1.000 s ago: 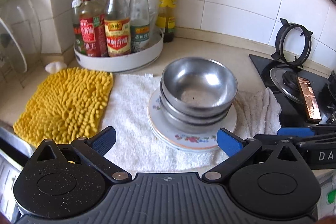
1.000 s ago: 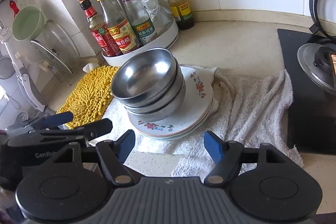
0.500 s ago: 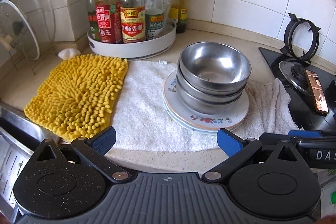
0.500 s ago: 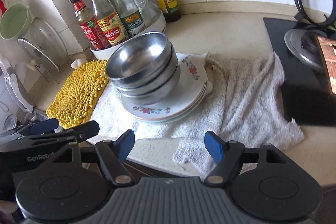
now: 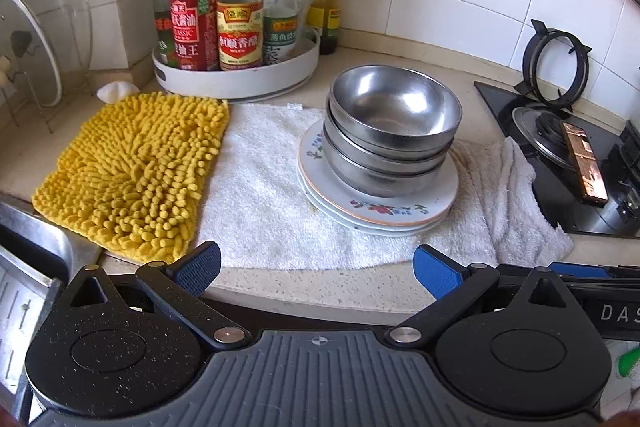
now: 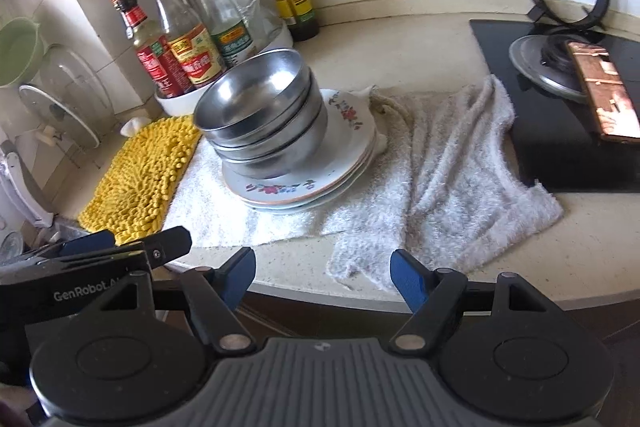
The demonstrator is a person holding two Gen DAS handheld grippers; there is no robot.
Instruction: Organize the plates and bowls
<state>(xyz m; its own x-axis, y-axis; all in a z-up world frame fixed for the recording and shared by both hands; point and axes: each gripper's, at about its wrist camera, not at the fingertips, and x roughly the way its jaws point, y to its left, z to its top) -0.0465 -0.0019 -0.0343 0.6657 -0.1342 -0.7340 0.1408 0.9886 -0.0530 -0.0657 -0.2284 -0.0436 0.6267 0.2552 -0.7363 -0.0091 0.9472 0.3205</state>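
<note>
Left wrist view shows the left tool point(image 5: 316, 263) spread wide and empty at the counter point(image 5: 400, 63) edge, short of the dishes. The right tool point(image 6: 323, 273) is spread too, with nothing between its blue pads, and hangs over the edge of the towel point(image 6: 440, 163).

Three steel bowls point(image 5: 394, 131) sit nested on a short stack of flowered plates point(image 5: 384, 207), all on the towel between the yellow mat point(image 5: 136, 167) and the stove point(image 5: 560, 163).

The nest leans in the right wrist view, its top rim tipped toward the bottles point(image 5: 224, 7). A pinch on one smooth, curved rim will likely slip, or lift several bowls stuck together and drop the lower ones on the plates. A push from the right could slide the nest off the plates toward the bottles. The towel is rumpled under the stack's right side, so a tug or snag by a pad could shift the plates with it. The phone point(image 6: 600, 91) lies on the burner, close enough for a wide swing to knock.
</note>
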